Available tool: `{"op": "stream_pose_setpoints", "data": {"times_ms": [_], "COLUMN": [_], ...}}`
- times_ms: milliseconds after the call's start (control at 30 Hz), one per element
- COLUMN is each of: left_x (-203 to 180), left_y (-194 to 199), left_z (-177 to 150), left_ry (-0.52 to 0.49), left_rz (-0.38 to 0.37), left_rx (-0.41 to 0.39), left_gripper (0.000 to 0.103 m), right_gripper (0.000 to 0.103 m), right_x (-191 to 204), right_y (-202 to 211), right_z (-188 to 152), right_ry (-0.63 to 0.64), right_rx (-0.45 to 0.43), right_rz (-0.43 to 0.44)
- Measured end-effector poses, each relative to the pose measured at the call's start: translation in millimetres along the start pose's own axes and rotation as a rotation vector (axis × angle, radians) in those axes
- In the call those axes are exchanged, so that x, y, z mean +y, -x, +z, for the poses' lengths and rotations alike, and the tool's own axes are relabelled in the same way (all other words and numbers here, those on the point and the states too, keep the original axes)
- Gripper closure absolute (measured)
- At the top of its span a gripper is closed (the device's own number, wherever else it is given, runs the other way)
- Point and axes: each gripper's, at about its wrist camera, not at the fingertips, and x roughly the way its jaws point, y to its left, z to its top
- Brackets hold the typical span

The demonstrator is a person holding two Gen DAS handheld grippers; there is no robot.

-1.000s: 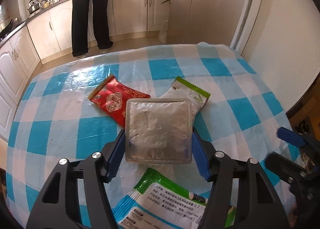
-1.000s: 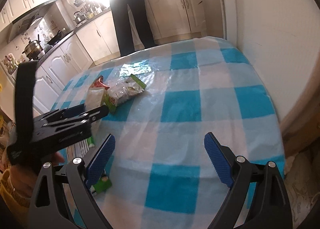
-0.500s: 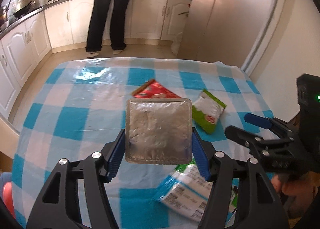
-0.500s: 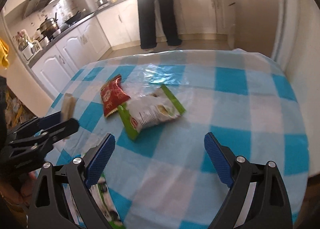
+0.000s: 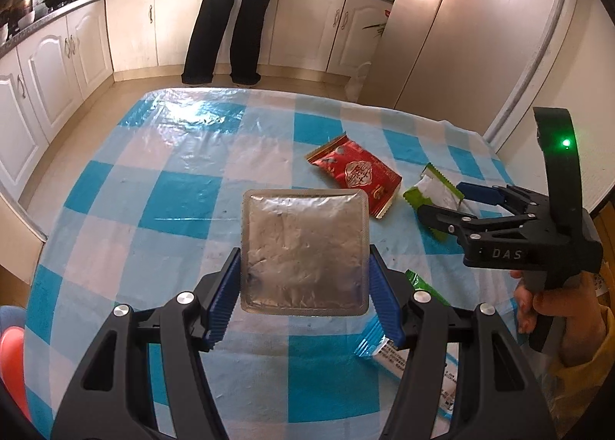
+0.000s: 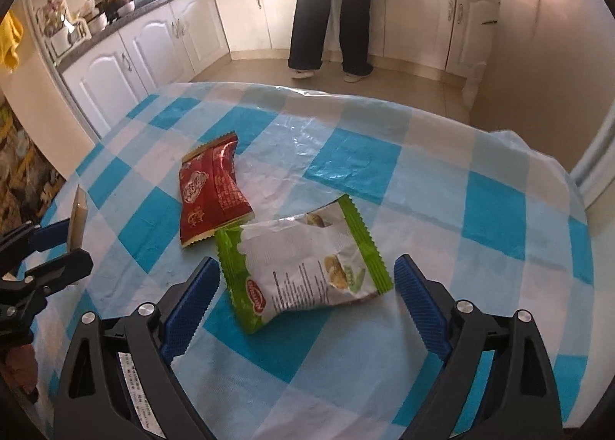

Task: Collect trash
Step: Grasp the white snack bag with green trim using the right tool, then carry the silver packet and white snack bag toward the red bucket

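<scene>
My left gripper (image 5: 303, 295) is shut on a square silver foil packet (image 5: 303, 251), held flat above the checked tablecloth (image 5: 173, 190). A red wrapper (image 5: 355, 174) and a green-and-white wrapper (image 5: 434, 190) lie further back on the right. My right gripper (image 5: 451, 203) hovers over the green one. In the right wrist view that gripper (image 6: 307, 297) is open, its blue pads (image 6: 419, 297) standing on either side of the green-and-white wrapper (image 6: 307, 270) without touching it. The red wrapper (image 6: 211, 194) lies just beyond. At the left edge, the left gripper (image 6: 57, 247) carries the foil packet (image 6: 77, 220) edge-on.
A white, green and blue printed packet (image 5: 399, 351) lies near the table's front right. A person (image 5: 230, 17) stands at the kitchen counter beyond the table. White cabinets (image 5: 54, 55) line the left, and a tall fridge (image 5: 461, 36) stands at the right. Something red (image 5: 9, 355) shows at the lower left edge.
The left gripper has carried the foil packet leftward, so the red and green wrappers now lie to its right. The right gripper has swung over the green-and-white wrapper, which now lies between its open fingers.
</scene>
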Motion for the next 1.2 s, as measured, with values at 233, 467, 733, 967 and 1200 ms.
{"op": "stream_pose_setpoints", "data": {"times_ms": [233, 467, 733, 967, 1200], "left_x": [5, 8, 12, 16, 19], "left_y": [-1, -2, 3, 17, 36], "left_z": [-3, -10, -22, -35, -53], "left_ry": [0.010, 0.017, 0.029, 0.038, 0.036], "left_rz": [-0.008, -0.016, -0.021, -0.030, -0.035], "left_rx": [0.006, 0.024, 0.040, 0.043, 0.041], "left_gripper": [0.040, 0.040, 0.040, 0.040, 0.040], "right_gripper": [0.012, 0.041, 0.061, 0.064, 0.065], "right_x": [10, 18, 27, 23, 27], "right_y": [-5, -2, 6, 23, 48], "right_z": [-2, -4, -13, -33, -65], "right_ry": [0.058, 0.087, 0.083, -0.002, -0.083], "right_rx": [-0.002, -0.023, -0.037, -0.046, -0.063], "right_rz": [-0.048, -0.046, -0.054, -0.026, -0.019]}}
